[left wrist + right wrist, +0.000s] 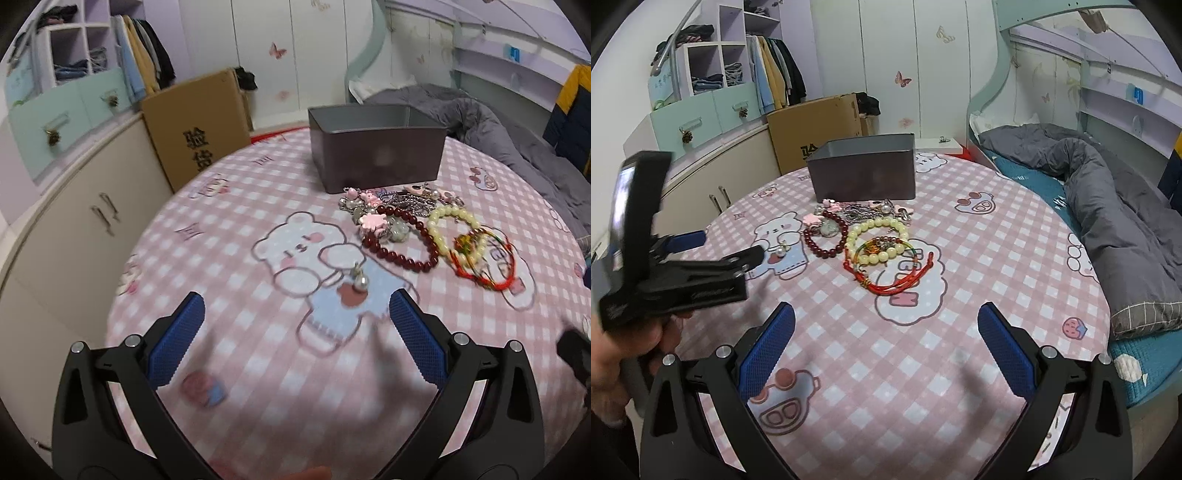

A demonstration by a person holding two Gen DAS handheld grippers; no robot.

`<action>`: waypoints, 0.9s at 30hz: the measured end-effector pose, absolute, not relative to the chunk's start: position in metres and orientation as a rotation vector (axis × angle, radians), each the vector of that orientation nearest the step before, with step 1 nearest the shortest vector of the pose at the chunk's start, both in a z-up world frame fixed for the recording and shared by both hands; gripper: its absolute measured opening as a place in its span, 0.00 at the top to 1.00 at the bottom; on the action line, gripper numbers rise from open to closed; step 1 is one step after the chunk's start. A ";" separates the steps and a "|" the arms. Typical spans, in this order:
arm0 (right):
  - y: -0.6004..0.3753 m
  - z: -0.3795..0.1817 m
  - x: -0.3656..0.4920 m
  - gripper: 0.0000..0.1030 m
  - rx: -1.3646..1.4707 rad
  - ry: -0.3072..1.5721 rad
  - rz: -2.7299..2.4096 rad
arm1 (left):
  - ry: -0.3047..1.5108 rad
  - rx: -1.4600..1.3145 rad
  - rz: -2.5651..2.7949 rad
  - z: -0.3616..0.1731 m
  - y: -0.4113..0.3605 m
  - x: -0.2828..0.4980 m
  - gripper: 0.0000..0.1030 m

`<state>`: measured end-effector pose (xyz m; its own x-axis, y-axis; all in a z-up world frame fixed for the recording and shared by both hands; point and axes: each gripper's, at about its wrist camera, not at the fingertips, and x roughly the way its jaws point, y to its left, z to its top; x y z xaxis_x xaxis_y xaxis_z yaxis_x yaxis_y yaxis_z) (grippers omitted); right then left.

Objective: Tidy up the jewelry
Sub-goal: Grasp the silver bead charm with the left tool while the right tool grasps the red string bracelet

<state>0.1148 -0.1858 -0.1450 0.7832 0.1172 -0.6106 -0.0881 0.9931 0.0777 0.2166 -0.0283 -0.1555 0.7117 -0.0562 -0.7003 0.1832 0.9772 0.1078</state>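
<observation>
A: Looking along the left gripper [297, 308], I see both blue pads spread wide with nothing between them, hanging over the pink checked tablecloth [258, 369].

B: Same for the right gripper [886, 317]: fingers wide apart, empty, above the cloth. The left gripper shows at the left edge of the right wrist view, gripped by a hand [624, 350].

A: Where is the jewelry?

B: Heaped just in front of the dark grey box [375, 147], which stands open-topped at the far side of the table. A dark red bead bracelet [400, 240] lies at the heap's left, a pale yellow-green bead bracelet [456, 230] just to its right.

A: And the red cord bracelet [890, 275]?

B: Nearest the right gripper, overlapping the pale beads. Chains and pink charms [373, 220] are tangled close against the box. One small pearl pendant [359, 278] lies apart, on the printed bear, ahead of the left gripper.

A: Behind the table?

B: A cardboard box [199, 125] and a grey duvet [1108, 206] on the bed.
</observation>
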 end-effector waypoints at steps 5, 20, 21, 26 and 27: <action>-0.194 -0.148 0.121 0.07 0.054 0.676 0.107 | 0.843 0.139 -0.167 -0.165 -0.034 0.245 0.09; -0.169 -0.144 0.170 0.37 -0.045 0.736 0.278 | 0.861 0.044 -0.348 -0.167 -0.025 0.232 0.89; -0.166 -0.147 0.174 0.38 -0.063 0.749 0.288 | 0.858 0.040 -0.350 -0.166 -0.024 0.229 0.89; -0.157 -0.169 0.196 0.84 -0.142 0.852 0.305 | 0.847 0.021 -0.362 -0.165 -0.019 0.222 0.89; -0.157 -0.170 0.196 0.95 -0.161 0.852 0.292 | 0.844 0.018 -0.363 -0.164 -0.018 0.220 0.89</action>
